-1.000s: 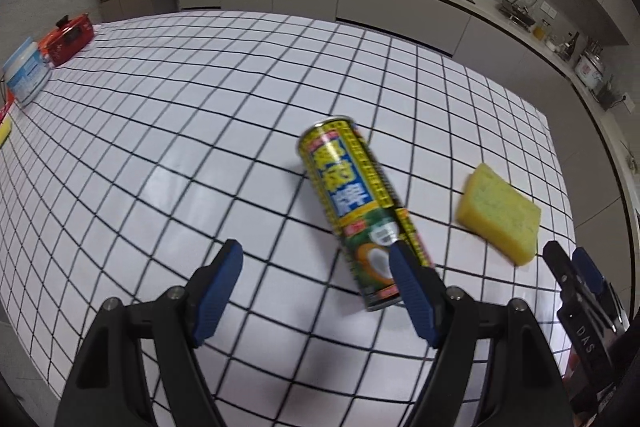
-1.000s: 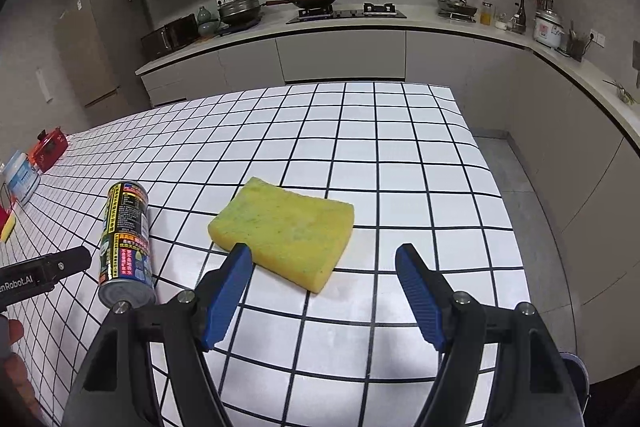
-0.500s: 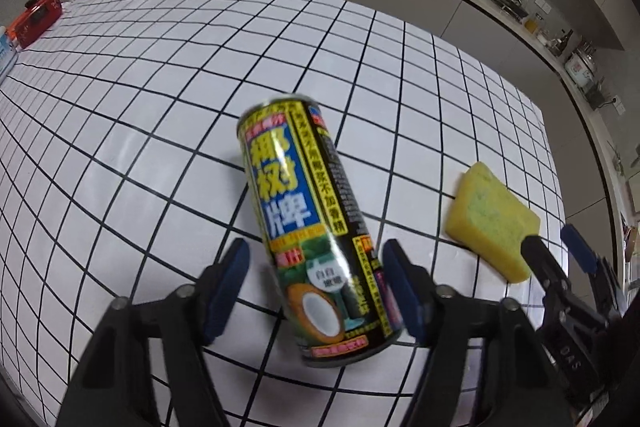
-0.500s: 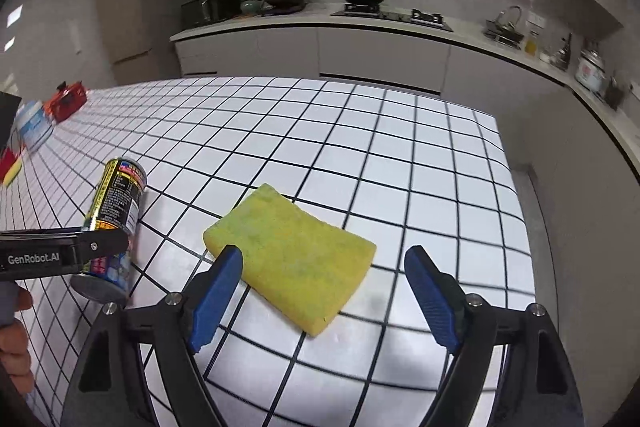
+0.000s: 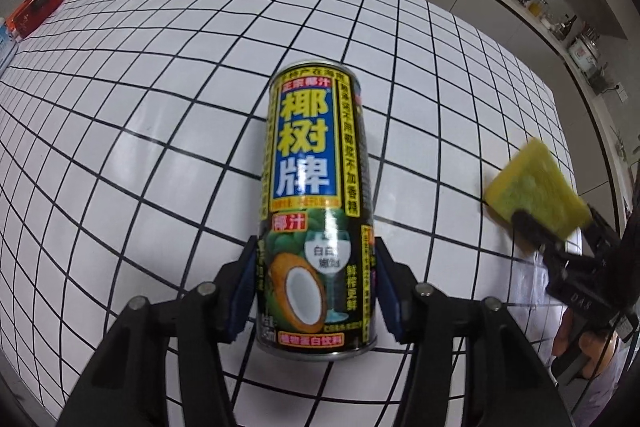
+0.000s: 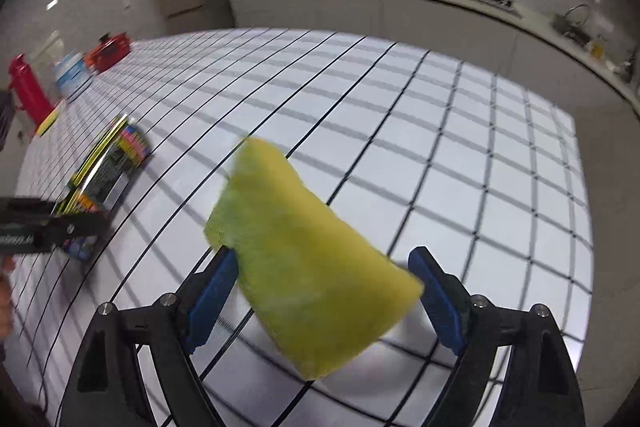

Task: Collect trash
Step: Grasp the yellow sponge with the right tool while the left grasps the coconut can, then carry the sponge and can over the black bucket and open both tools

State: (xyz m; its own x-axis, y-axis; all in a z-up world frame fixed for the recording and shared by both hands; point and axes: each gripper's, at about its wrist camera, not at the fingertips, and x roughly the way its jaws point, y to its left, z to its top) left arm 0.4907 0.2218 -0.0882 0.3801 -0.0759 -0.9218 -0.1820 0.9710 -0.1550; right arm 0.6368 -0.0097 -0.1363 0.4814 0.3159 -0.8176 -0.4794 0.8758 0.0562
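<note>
Can (image 5: 316, 219) feels light, stiff and slick; my left gripper (image 5: 316, 291) pinches its lower body. Sponge (image 6: 308, 271) squashes softly, pinched by my right gripper (image 6: 324, 295).

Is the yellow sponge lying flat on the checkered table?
No, the sponge is tilted up between the right gripper pads, off the table.

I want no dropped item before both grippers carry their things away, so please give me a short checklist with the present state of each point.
1. Left gripper pads on both sides of the can: ok.
2. Can centred between the pads: ok.
3. Can lifted off the checked table: cannot tell.
4. Sponge between the right gripper fingers: ok.
5. Right pads pressing the sponge: cannot tell, the picture is blurred.
6. Sponge tilted off the table: ok.
</note>
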